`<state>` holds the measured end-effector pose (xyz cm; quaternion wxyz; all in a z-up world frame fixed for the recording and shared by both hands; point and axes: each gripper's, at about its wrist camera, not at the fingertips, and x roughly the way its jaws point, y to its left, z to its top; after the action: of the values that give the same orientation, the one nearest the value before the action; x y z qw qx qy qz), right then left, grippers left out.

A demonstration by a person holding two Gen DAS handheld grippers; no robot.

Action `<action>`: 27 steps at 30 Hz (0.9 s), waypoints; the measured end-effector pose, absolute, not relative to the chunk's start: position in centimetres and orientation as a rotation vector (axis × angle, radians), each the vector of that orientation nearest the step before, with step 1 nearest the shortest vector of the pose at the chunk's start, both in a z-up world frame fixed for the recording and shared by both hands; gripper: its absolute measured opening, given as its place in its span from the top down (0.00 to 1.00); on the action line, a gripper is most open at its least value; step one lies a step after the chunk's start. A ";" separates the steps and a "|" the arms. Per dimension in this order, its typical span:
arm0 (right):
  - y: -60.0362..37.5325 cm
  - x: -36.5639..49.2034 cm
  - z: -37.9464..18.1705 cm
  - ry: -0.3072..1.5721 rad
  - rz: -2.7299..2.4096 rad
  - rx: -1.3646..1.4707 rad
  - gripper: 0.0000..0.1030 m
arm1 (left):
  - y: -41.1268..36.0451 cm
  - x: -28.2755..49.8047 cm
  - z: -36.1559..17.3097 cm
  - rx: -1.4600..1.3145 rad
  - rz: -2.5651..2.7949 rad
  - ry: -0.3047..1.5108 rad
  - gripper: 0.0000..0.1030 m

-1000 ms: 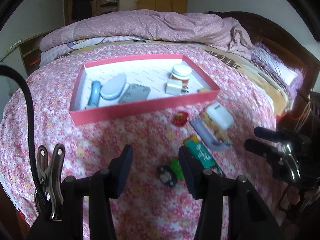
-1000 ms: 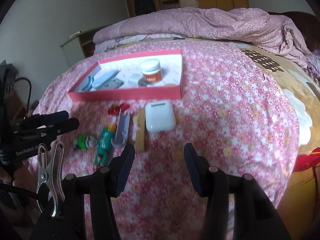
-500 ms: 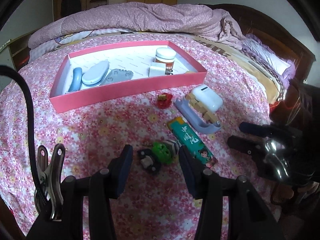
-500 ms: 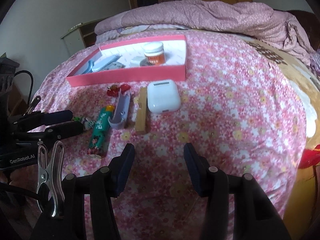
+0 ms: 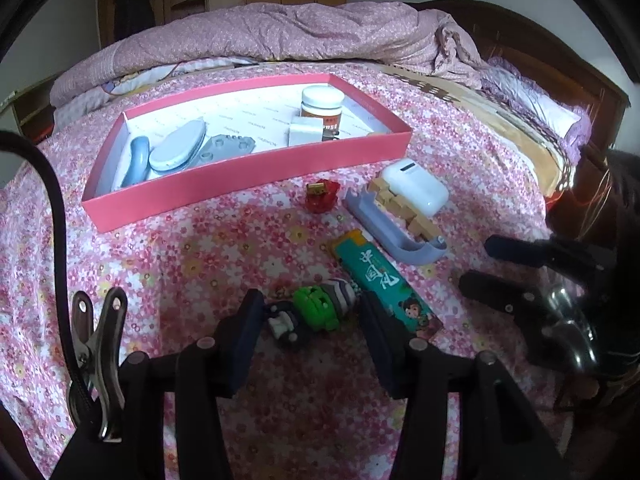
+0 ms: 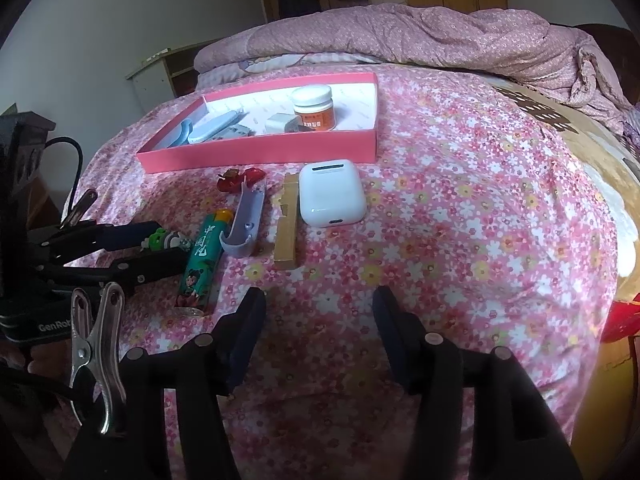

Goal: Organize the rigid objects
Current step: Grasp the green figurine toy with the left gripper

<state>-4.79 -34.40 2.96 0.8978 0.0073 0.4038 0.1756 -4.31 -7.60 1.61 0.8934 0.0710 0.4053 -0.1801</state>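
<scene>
Left claw [image 5: 310, 316] opening; green toy [image 5: 318, 306] between pads, untouched; right claw [image 6: 318, 312] opening, empty

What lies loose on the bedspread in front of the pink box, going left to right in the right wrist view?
Green toy figure → green lighter → grey plastic hook → wooden block strip → white earbud case.
</scene>
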 end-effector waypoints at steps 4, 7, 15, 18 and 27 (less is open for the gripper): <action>-34.5 -4.8 2.9 0.835 0.365 0.016 0.44 | -7.5 -4.3 1.5 0.148 -0.362 0.831 0.53; -34.4 -4.8 2.9 0.834 0.367 0.019 0.43 | -6.8 -4.3 1.8 0.124 -0.342 0.818 0.53; -34.4 -4.2 3.2 0.848 0.362 0.019 0.43 | -3.4 -3.3 2.3 0.031 -0.189 0.800 0.53; -34.7 -3.1 3.4 0.851 0.340 0.012 0.43 | -2.3 -2.8 2.0 -0.012 -0.148 0.810 0.53; -34.6 0.0 3.5 0.859 0.286 -0.050 0.43 | -0.9 -2.5 1.7 -0.065 -0.135 0.808 0.53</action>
<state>0.03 -34.55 3.52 0.8990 -0.0241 0.4150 0.1381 -2.53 -0.92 1.70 0.9167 -0.0318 0.3928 -0.0655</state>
